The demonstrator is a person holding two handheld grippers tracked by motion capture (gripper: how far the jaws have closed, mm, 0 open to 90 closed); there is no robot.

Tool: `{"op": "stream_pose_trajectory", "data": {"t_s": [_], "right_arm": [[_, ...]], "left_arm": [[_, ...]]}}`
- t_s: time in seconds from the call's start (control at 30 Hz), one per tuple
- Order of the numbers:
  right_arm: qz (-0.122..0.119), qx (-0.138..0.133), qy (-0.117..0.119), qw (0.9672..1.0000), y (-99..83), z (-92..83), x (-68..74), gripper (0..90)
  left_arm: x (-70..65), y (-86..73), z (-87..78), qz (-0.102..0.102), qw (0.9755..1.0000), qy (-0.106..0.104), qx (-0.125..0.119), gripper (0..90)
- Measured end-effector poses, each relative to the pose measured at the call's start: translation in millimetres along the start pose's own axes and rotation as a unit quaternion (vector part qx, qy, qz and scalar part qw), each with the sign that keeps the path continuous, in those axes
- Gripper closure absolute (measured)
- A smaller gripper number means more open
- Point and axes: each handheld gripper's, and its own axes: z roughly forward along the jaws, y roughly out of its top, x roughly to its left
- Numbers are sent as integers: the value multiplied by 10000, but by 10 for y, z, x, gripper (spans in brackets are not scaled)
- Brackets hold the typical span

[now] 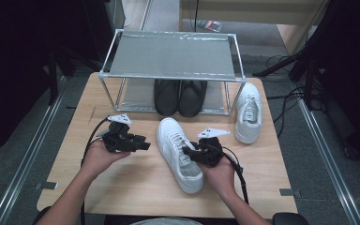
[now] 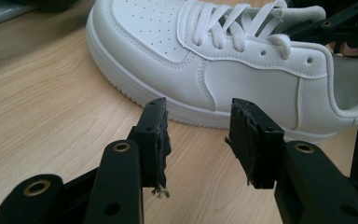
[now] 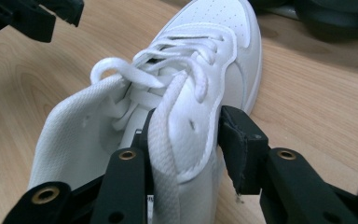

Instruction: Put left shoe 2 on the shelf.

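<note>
White sneaker — collar wall between right tool jaws.

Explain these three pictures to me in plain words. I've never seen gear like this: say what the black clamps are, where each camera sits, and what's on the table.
There is no robot. A person holds a black two-jaw clamp in each hand. The high view looks down on a wooden table; the other two cameras ride on the clamps. The right gripper straddles the collar of the near white sneaker, one jaw inside, one outside. The left gripper is open, holding nothing, pointed at that shoe's side. A second white sneaker lies at the far right. A pair of black shoes sits on the lower level of a metal rack.
</note>
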Motion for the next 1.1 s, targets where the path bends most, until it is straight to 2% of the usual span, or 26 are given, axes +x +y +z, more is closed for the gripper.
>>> {"op": "stream_pose_trajectory", "data": {"t_s": [0.1, 0.2, 0.3, 0.53, 0.6, 0.7, 0.73, 0.87, 0.9, 0.93, 1.0, 1.03, 1.1], "right_arm": [[1, -12, -15, 10000, 10, 9, -8, 683], [-8, -50, -167, 9998, 31, 15, -22, 781], [70, -51, -183, 9998, 48, 20, -43, 806], [178, 15, -33, 9998, 86, 5, -107, 834], [176, 72, 128, 9997, 138, -21, -156, 841], [46, 107, 159, 9998, 169, -36, -161, 842], [-132, 130, 234, 9996, 212, -61, -177, 843], [-303, 174, 550, 9979, 322, -131, -237, 843], [-303, 174, 550, 9979, 322, -131, -237, 843], [-380, 224, 729, 9964, 379, -170, -275, 844], [-472, 228, 769, 9957, 398, -184, -290, 844], [-767, 234, 932, 9924, 451, -233, -318, 843], [-983, 244, 1080, 9890, 498, -269, -344, 842]], "left_arm": [[5, -17, -19, -5, 10000, 44, -19, 561], [15, -39, -45, -52, 9999, 56, -75, 542], [21, -41, -63, -113, 9999, 33, -94, 538], [46, -37, -88, -193, 9996, 81, -190, 497], [58, -34, -108, -292, 9993, 119, -224, 475], [75, -31, -127, -326, 9991, 84, -253, 466], [78, -32, -135, -339, 9990, 92, -278, 462], [128, -56, -200, -351, 9988, 90, -339, 437], [128, -56, -200, -351, 9988, 90, -339, 432], [156, -64, -220, -346, 9987, 105, -361, 424], [197, -75, -243, -379, 9985, 84, -393, 416], [232, -90, -257, -406, 9983, 54, -424, 415], [252, -96, -262, -386, 9984, 44, -413, 409]]}}
